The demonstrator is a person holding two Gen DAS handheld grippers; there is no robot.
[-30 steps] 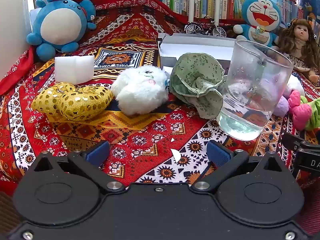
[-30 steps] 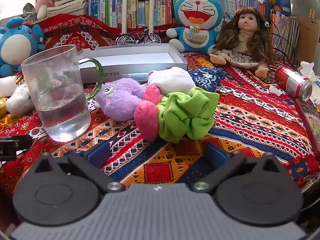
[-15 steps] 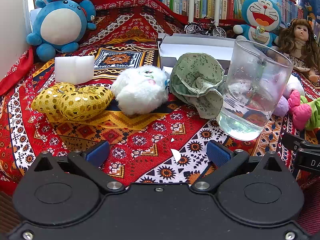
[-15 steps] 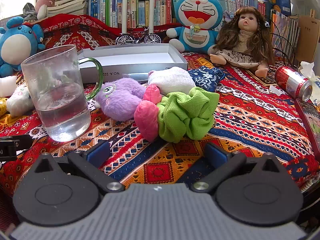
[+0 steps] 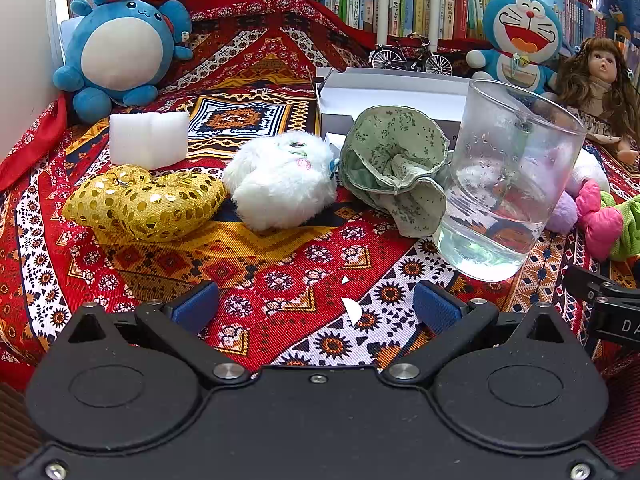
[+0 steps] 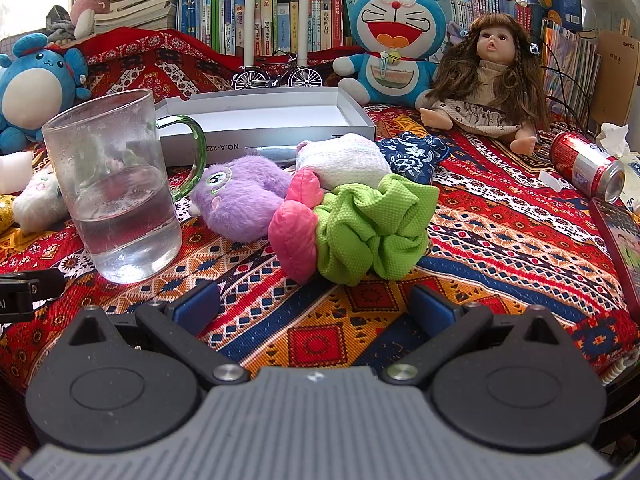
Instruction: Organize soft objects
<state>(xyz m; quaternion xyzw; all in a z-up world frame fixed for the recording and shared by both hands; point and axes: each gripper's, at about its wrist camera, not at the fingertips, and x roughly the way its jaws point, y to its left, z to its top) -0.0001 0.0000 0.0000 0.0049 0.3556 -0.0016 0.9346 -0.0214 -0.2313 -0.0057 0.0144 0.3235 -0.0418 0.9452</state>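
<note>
In the left wrist view a gold sequin heart [image 5: 144, 202], a white fluffy toy [image 5: 282, 182], a green floral cloth [image 5: 394, 166] and a white sponge block [image 5: 148, 138] lie in a row ahead of my open, empty left gripper [image 5: 316, 306]. In the right wrist view a purple plush [image 6: 240, 196], a pink piece [image 6: 294, 232], a green scrunchie [image 6: 374, 226], a white soft piece [image 6: 344, 160] and a blue floral pouch [image 6: 416, 154] lie just ahead of my open, empty right gripper [image 6: 316, 308]. An open white box [image 6: 264, 116] stands behind them.
A glass mug [image 6: 116, 188] half full of water stands between the two groups, also in the left wrist view [image 5: 504, 180]. A Doraemon plush [image 6: 396, 44], a doll [image 6: 492, 80], a blue plush [image 5: 120, 44], a red can [image 6: 584, 166] and bookshelves ring the patterned cloth.
</note>
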